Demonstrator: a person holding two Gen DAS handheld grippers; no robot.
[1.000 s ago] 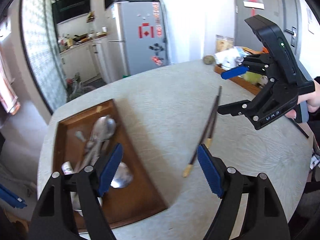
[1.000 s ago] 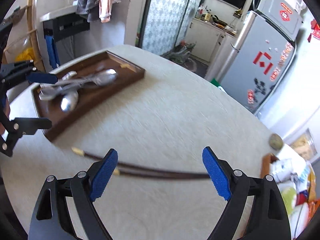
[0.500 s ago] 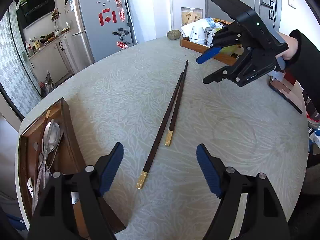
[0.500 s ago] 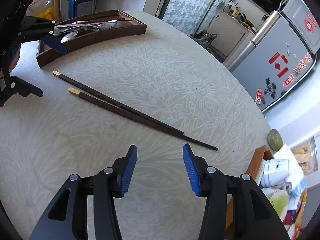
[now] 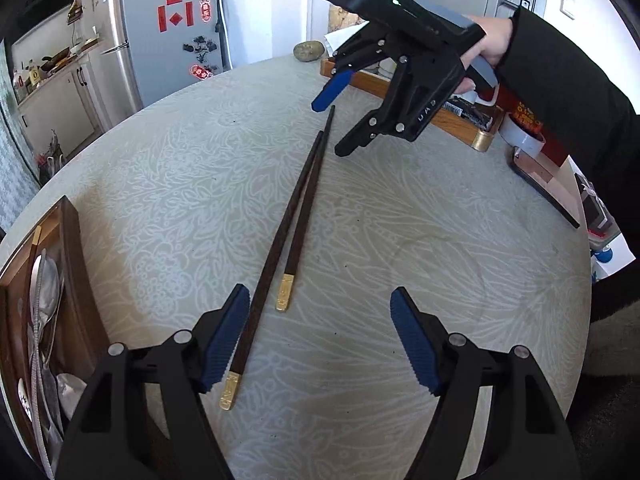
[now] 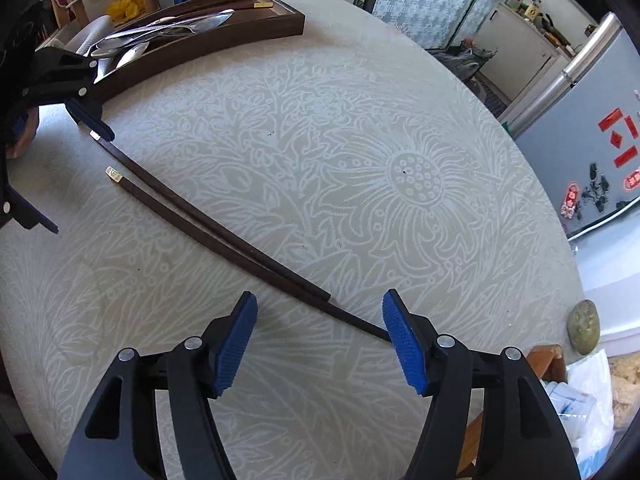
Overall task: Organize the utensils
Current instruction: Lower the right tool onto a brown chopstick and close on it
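Two slender dark wooden chopsticks (image 5: 296, 216), gold-capped, on embossed tablecloth (image 5: 400, 240)

wooden tray (image 5: 76, 248) cut off by left edge in left wrist view; spoons (image 5: 44, 292) inside partly hidden; chopstick tip (image 6: 376, 332) hidden behind right gripper's pad (image 6: 402, 344).

Two dark chopsticks (image 6: 208, 232) lie side by side on the patterned table (image 6: 400, 168); the right hand-held gripper (image 6: 318, 340), jaws opening, hovers over their thin tips.
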